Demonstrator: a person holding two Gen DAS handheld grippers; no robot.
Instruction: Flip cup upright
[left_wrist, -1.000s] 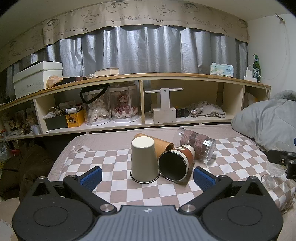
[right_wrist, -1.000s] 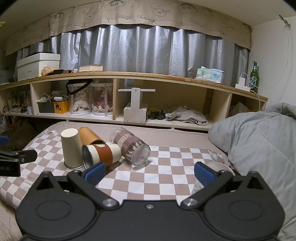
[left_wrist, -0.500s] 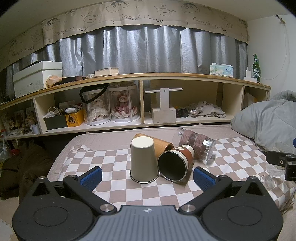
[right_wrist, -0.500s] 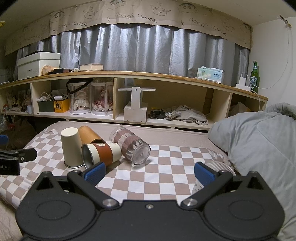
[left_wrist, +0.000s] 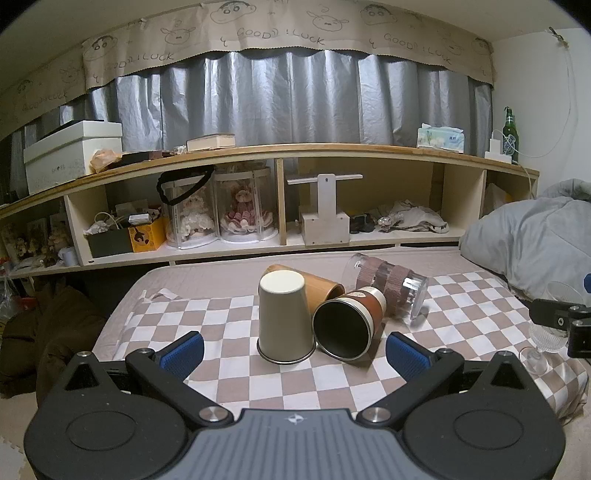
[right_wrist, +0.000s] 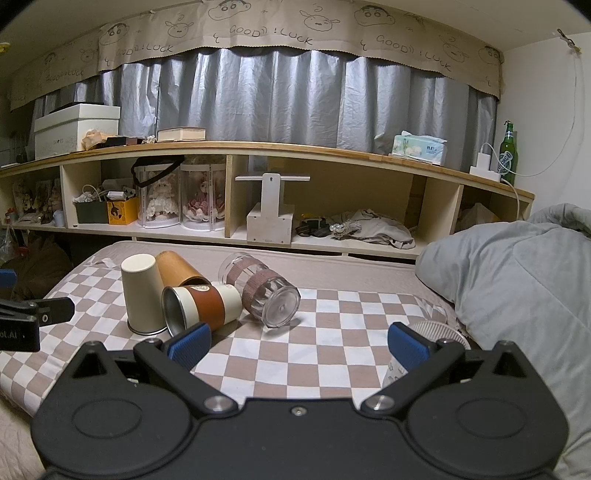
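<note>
Left wrist view: we see the left gripper (left_wrist: 293, 345) with jaws wide apart and empty, facing the inverted cream cup (left_wrist: 283, 319), which stands mouth-down on the checked cloth (left_wrist: 221, 373), touching a brown-sleeved cup (left_wrist: 349, 321) lying on its side. Right wrist view: our right gripper (right_wrist: 299, 341) is likewise wide open and holds nothing, with the glass tumbler (right_wrist: 264, 291) lying ahead. We judge this the approach step; next, a gripper must advance, straddle a cup's wall and close before turning it.
</note>
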